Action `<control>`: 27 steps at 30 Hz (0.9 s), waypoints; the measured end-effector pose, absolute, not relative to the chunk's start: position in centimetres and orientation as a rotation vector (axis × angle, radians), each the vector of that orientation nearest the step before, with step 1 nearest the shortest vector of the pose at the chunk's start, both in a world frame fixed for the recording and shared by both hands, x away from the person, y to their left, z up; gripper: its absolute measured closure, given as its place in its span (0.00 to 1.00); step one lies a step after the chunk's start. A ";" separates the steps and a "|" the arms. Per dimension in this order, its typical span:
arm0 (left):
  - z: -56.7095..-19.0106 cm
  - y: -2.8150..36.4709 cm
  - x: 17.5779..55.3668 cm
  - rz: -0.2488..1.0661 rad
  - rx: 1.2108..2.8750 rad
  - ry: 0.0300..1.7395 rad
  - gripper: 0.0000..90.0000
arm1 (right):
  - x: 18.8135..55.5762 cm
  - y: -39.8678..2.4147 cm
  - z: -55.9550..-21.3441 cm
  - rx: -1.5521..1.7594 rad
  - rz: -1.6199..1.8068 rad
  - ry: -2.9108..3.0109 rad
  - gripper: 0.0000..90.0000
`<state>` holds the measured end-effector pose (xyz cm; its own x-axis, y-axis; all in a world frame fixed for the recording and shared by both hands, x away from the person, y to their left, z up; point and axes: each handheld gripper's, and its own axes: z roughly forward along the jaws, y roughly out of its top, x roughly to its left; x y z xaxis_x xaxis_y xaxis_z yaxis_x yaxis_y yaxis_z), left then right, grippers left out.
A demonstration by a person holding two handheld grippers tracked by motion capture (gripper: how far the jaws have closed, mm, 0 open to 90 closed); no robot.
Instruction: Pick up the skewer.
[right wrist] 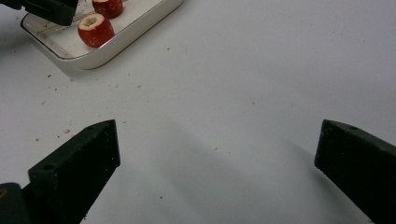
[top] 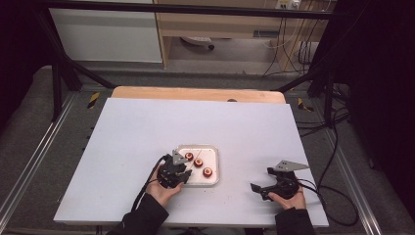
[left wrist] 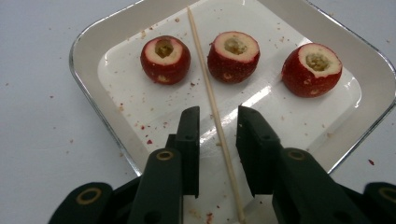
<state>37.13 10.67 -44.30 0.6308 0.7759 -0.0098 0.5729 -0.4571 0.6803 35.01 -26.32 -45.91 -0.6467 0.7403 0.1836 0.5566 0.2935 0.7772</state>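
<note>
While the left gripper point(left wrist: 218, 122) hung low over the near edge of the white tray point(left wrist: 88, 46), its jaws stood narrowed on either side of the wooden skewer point(left wrist: 212, 100) with a gap showing each side, pads not pressing, so nothing was gripped. In the left gripper view the skewer lay flat on the tray floor, long axis from about 6 o'clock up to 12, leaning slightly to 11, far tip between the first and second fruit. Three red cored fruits point(left wrist: 233, 56) sat in a row across the tray's far half, cut sides up, skewer passing between the left one and the middle one without clearly touching. In the high view the tray sat near table point(top: 122, 147) centre, the right gripper point(top: 280, 183) at 3 o'clock from it, well apart. Right jaws stood wide apart over bare table, empty.
</note>
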 end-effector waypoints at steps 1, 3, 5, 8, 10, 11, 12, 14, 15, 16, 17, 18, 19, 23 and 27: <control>-44.3 10.7 37.1 0.400 2.194 1.049 0.80 | 35.0 -26.3 -45.9 1.197 1.276 2.348 0.01; -44.3 10.5 37.0 0.422 2.195 1.053 0.83 | 35.0 -26.3 -45.9 1.198 1.275 2.350 0.01; -44.4 10.3 36.8 0.442 2.187 1.070 0.85 | 35.0 -26.3 -45.9 1.198 1.278 2.348 0.01; -44.4 10.2 36.7 0.448 2.176 1.082 0.88 | 35.0 -26.3 -45.9 1.199 1.279 2.348 0.01; -44.5 10.1 36.5 0.457 2.162 1.106 0.91 | 35.0 -26.3 -45.9 1.198 1.277 2.351 0.01; -44.5 10.1 36.5 0.457 2.162 1.106 0.92 | 35.0 -26.3 -45.9 1.198 1.277 2.351 0.01; -44.5 10.1 36.5 0.459 2.157 1.113 0.93 | 35.0 -26.3 -45.9 1.199 1.277 2.351 0.01; -44.5 10.1 36.5 0.461 2.145 1.129 0.95 | 35.0 -26.3 -45.9 1.199 1.279 2.349 0.01; -44.5 10.1 36.4 0.464 2.140 1.135 0.96 | 35.0 -26.3 -45.9 1.199 1.278 2.351 0.01; -44.6 10.1 36.4 0.463 2.134 1.142 0.96 | 35.0 -26.3 -45.9 1.199 1.278 2.351 0.01; -44.6 10.2 36.4 0.459 2.127 1.148 0.97 | 35.0 -26.3 -45.9 1.199 1.277 2.352 0.01; -44.6 10.2 36.4 0.456 2.120 1.151 0.97 | 35.0 -26.3 -45.9 1.198 1.278 2.352 0.01; -44.6 10.3 36.4 0.452 2.112 1.157 0.97 | 35.0 -26.3 -45.9 1.198 1.278 2.352 0.01; -44.7 10.5 36.4 0.442 2.083 1.165 0.98 | 35.0 -26.3 -45.9 1.198 1.281 2.352 0.01; -44.6 10.8 36.4 0.440 2.068 1.148 0.98 | 35.0 -26.3 -46.0 1.195 1.278 2.355 0.01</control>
<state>36.37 10.82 -44.59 0.5456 0.8368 -0.0466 0.5915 -0.3451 0.7287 35.05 -26.29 -45.97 -0.6502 0.7368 0.1853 0.5569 0.2964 0.7759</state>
